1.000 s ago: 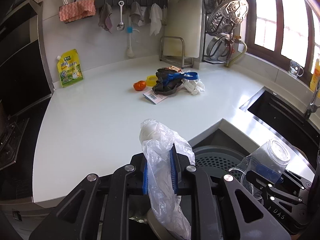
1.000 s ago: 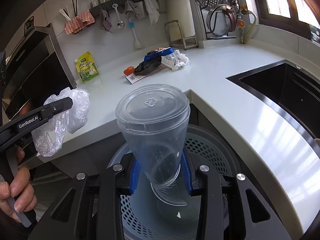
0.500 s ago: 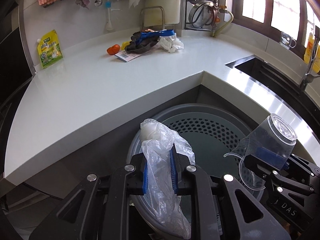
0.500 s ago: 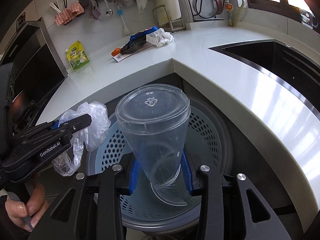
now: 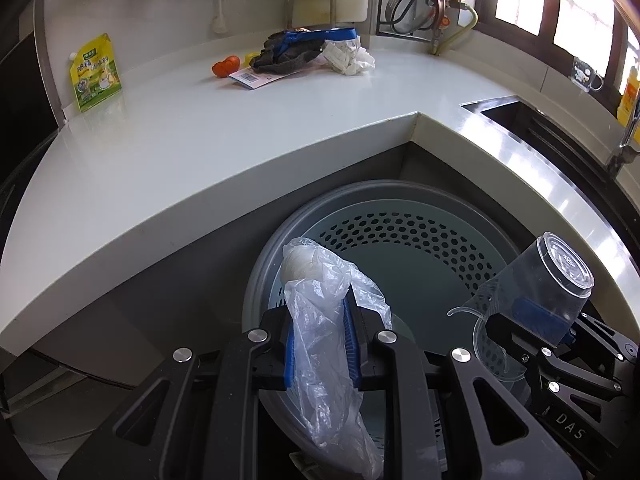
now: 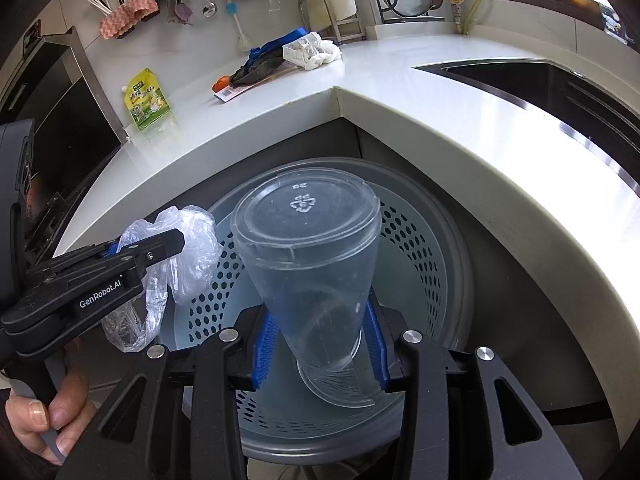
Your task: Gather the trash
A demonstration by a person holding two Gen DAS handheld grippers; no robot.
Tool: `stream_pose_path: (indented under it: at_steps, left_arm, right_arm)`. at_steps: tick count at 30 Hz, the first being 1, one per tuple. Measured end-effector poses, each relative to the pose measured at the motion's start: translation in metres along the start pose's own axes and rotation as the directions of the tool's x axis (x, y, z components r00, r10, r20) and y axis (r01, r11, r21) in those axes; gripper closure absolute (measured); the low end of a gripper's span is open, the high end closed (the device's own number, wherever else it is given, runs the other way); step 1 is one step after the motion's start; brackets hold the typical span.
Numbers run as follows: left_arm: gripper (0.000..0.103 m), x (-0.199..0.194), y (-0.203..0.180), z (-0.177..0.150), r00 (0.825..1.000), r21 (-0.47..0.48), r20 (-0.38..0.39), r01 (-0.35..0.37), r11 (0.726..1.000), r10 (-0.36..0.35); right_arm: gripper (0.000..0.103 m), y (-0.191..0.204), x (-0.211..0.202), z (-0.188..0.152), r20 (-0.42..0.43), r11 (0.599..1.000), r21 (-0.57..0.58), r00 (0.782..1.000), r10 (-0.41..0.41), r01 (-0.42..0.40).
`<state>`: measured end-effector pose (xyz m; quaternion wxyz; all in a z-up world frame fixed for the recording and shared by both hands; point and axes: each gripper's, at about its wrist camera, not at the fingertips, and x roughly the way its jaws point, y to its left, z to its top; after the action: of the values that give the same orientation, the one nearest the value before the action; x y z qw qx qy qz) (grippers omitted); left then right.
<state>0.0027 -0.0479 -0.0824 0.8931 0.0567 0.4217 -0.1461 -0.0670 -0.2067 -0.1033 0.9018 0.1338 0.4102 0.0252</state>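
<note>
Clear plastic fills both your tongs: the left tongs point(image 5: 320, 346) pinch a crumpled plastic bag point(image 5: 324, 320), the right tongs point(image 6: 320, 346) clamp an upturned clear cup point(image 6: 308, 264) by its lower wall. Since a second ago, both have dropped from tabletop height to just over the perforated grey bin point(image 5: 420, 248), which now fills the lower half of each view. In the left wrist view, the bag hangs over the bin's rim at about 9 o'clock; the cup sits over the 3 o'clock side. In the right wrist view, the cup is centred above the bin's mouth. By my reading, both loads are placed for release, though the bag hangs close to the rim and may catch there.

The white tabletop point(image 5: 200, 152) wraps the bin from 9 through 12 to 3 o'clock, its inner corner pointing down at 12. Open room lies only above the bin and back toward you. More trash point(image 5: 296, 56) waits at 12 o'clock, far back on the tabletop, well apart from the bin, beside an orange piece point(image 5: 226, 66).
</note>
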Motion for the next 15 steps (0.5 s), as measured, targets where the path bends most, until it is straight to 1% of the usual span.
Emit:
stream_pose_path:
  at_steps: [2, 3, 4, 5, 7, 8, 9, 10, 12, 15]
  left_arm:
    - [0.081, -0.001, 0.0, 0.0, 1.0, 0.001, 0.001, 0.002, 1.0, -0.002]
    - [0.079, 0.0, 0.001, 0.001, 1.0, 0.0, 0.002, 0.0, 1.0, 0.0]
    - [0.074, -0.001, 0.001, 0.001, 1.0, -0.001, 0.005, -0.005, 1.0, 0.005]
    - [0.071, -0.002, 0.002, 0.001, 1.0, -0.003, 0.009, -0.009, 1.0, 0.009]
    - [0.057, -0.004, 0.003, 0.001, 1.0, -0.011, 0.021, -0.015, 1.0, 0.015]
    - [0.053, -0.006, 0.004, 0.001, 0.999, -0.014, 0.027, -0.018, 1.0, 0.018]
    - [0.047, -0.007, 0.005, 0.002, 0.999, -0.018, 0.034, -0.021, 1.0, 0.022]
    - [0.044, -0.01, 0.005, 0.002, 0.999, -0.02, 0.043, -0.023, 1.0, 0.024]
    - [0.043, -0.013, 0.006, 0.003, 0.998, -0.021, 0.056, -0.027, 0.999, 0.028]
    - [0.041, -0.014, 0.006, 0.003, 0.998, -0.022, 0.057, -0.029, 0.999, 0.03]
  right_arm:
    - [0.065, -0.001, 0.0, -0.001, -0.001, 1.0, 0.003, 1.0, -0.001, 0.001]
    - [0.061, -0.001, 0.001, 0.0, -0.003, 1.0, 0.004, 1.0, -0.002, 0.002]
    - [0.057, -0.001, 0.002, 0.001, -0.003, 1.0, 0.005, 1.0, -0.007, 0.007]
    - [0.05, -0.001, 0.001, 0.001, 0.002, 1.0, 0.006, 1.0, -0.01, 0.01]
    - [0.048, -0.002, -0.001, 0.001, 0.01, 1.0, 0.01, 1.0, -0.012, 0.011]
    - [0.048, -0.003, -0.001, 0.001, 0.011, 1.0, 0.013, 1.0, -0.012, 0.011]
    - [0.048, -0.004, -0.001, 0.001, 0.012, 1.0, 0.015, 1.0, -0.011, 0.011]
    - [0.047, -0.005, -0.002, 0.0, 0.014, 1.0, 0.018, 1.0, -0.011, 0.01]
    - [0.045, -0.005, -0.003, 0.0, 0.019, 1.0, 0.021, 1.0, -0.01, 0.01]
    - [0.043, -0.005, -0.004, 0.0, 0.023, 1.0, 0.02, 1.0, -0.01, 0.01]
